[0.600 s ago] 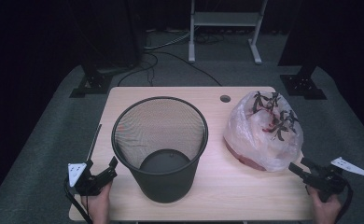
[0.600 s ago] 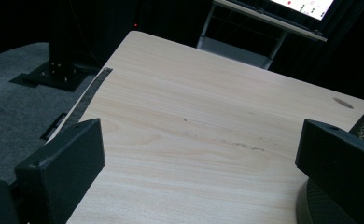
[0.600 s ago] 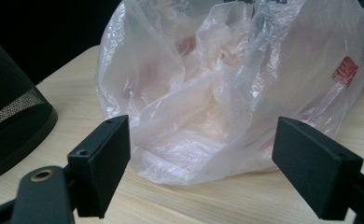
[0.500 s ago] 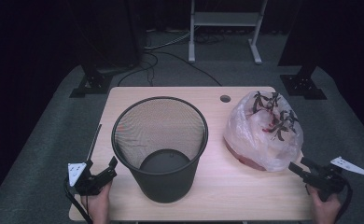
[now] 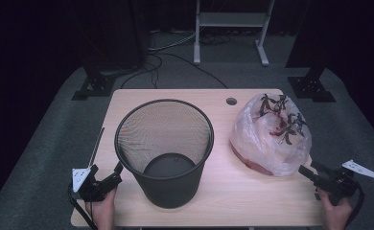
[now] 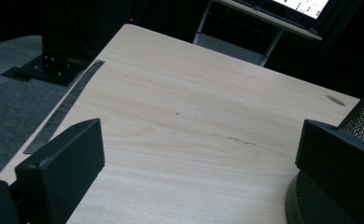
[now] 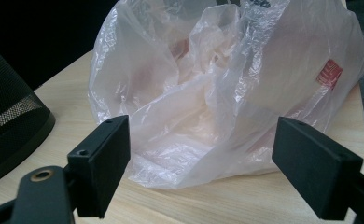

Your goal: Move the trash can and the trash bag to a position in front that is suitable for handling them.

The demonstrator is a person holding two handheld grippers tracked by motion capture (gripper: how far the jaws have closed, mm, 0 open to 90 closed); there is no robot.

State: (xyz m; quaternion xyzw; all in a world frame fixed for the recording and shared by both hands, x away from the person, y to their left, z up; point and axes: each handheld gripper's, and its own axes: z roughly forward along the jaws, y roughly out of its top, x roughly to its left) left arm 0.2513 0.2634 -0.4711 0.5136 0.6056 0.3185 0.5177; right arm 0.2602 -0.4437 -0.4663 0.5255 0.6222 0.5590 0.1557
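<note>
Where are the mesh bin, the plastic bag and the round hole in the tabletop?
mesh bin (image 5: 164,143): high view, on its inner mesh wall.
plastic bag (image 7: 217,88): right gripper view, on the crumpled middle of its side.
round hole (image 5: 231,101): high view, at the hole's centre near the table's far edge.

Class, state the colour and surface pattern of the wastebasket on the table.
The wastebasket is black with fine wire mesh, clearest in the high view.

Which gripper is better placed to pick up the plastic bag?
Right. The right gripper sits open just short of the plastic bag, jaws facing it. The left gripper is across the table, beside the bin.
</note>
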